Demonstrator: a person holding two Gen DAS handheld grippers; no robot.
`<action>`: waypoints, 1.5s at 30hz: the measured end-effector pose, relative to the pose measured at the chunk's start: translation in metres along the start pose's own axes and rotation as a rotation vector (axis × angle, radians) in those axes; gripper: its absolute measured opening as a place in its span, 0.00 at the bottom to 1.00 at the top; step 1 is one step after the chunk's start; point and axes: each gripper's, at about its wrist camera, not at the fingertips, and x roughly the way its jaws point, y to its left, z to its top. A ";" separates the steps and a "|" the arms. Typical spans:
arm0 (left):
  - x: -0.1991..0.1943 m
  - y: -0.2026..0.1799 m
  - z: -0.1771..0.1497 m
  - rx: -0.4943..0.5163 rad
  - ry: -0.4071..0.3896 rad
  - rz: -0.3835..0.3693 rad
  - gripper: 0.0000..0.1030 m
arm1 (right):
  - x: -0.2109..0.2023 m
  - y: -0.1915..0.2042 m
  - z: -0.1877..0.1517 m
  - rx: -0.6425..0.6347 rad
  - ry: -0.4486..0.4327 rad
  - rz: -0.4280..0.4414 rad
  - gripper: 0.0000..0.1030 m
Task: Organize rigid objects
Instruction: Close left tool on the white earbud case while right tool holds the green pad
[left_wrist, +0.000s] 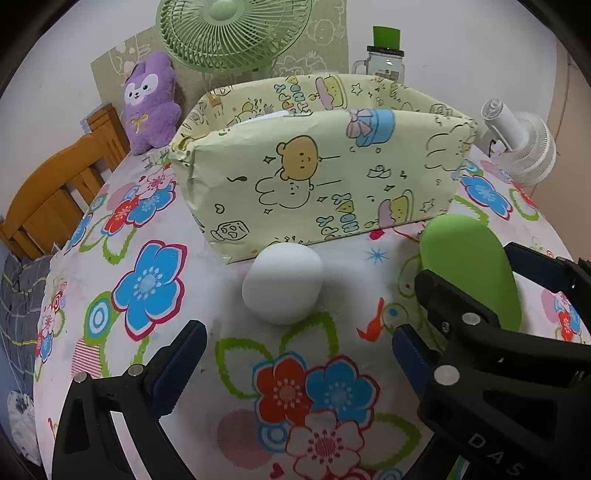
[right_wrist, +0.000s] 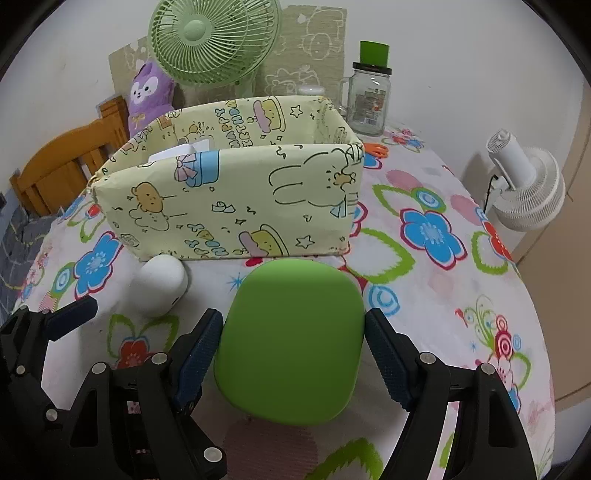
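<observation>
— Why is your right gripper (right_wrist: 293, 354) down so low?

— So my fingers (right_wrist: 197, 354) bracket the green case (right_wrist: 290, 343) on both sides. It lies flat on the bench (right_wrist: 443, 295), just in front of the box (right_wrist: 236, 206). The pads sit close against its edges, perhaps touching on my left side, but I can't tell whether they are truly clamped yet. I judge this is the moment of taking hold.

— And the left gripper (left_wrist: 299, 354)?

— Its fingers (left_wrist: 184, 354) are wide apart with nothing between them. It points at the white egg-shaped thing (left_wrist: 282, 282), which rests on the bench almost against the box's front wall. I think I hold it there to be lined up for the next pick.

— Why the box behind both?

— It is open at the top, and something white already shows inside. By my reckoning, that is where the rigid things go, so both are staged near it and the carry is short.

— Any risk?

— The case looks smooth and rounded; gripped only at its edges it may slip or tilt when lifted. My two grippers are also close together, so they could bump.
</observation>
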 end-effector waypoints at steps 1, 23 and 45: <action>0.003 0.000 0.001 -0.001 0.004 0.001 0.99 | 0.003 0.000 0.001 -0.005 0.004 -0.003 0.77; 0.023 0.000 0.015 0.037 -0.025 -0.010 0.89 | 0.024 -0.028 0.010 0.024 0.039 0.000 0.77; 0.013 -0.009 0.014 0.036 -0.040 -0.032 0.50 | 0.019 -0.016 0.013 0.020 0.031 0.022 0.78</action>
